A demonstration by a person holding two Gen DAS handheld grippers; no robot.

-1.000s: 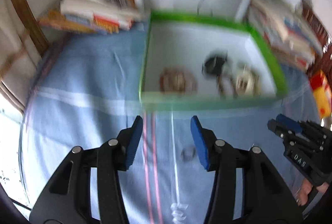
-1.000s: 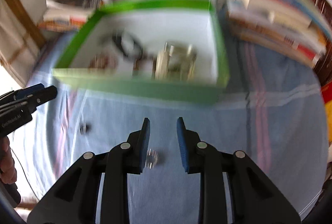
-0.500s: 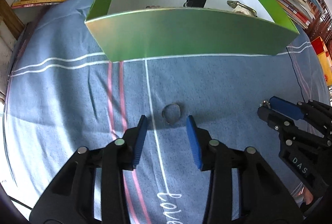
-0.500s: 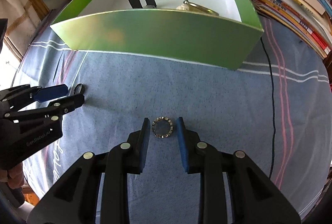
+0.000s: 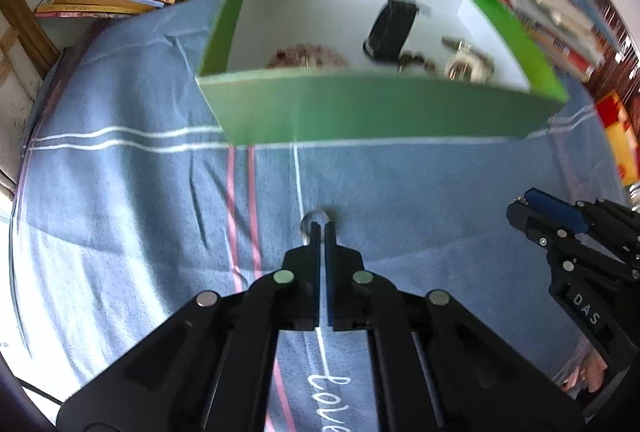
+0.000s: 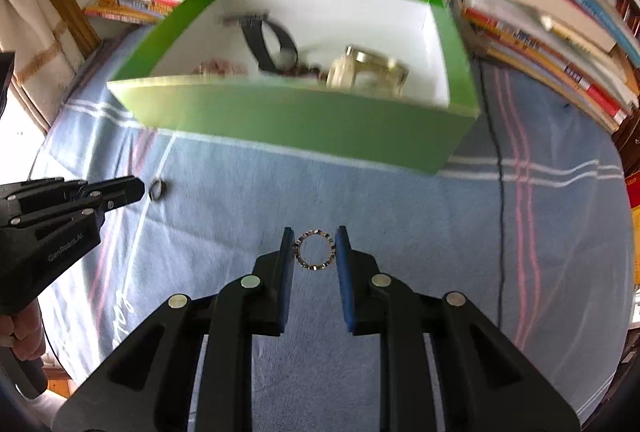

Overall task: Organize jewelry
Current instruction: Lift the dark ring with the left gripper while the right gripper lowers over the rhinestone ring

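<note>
my left gripper (image 5: 322,232) has just clenched on the small ring (image 5: 314,221) near the bedspread's (image 5: 120,200) middle. my right gripper (image 6: 314,252) has been closing and clasps the sparkly ring (image 6: 314,250), short of the green box (image 6: 304,120).

Both cams ride the grippers, angled steeply down at the blue cloth (image 5: 120,200), close in. Left view sits left, right view right. Shared: green box (image 5: 380,112) at the far side, plus each other's gripper at frame edge.
</note>
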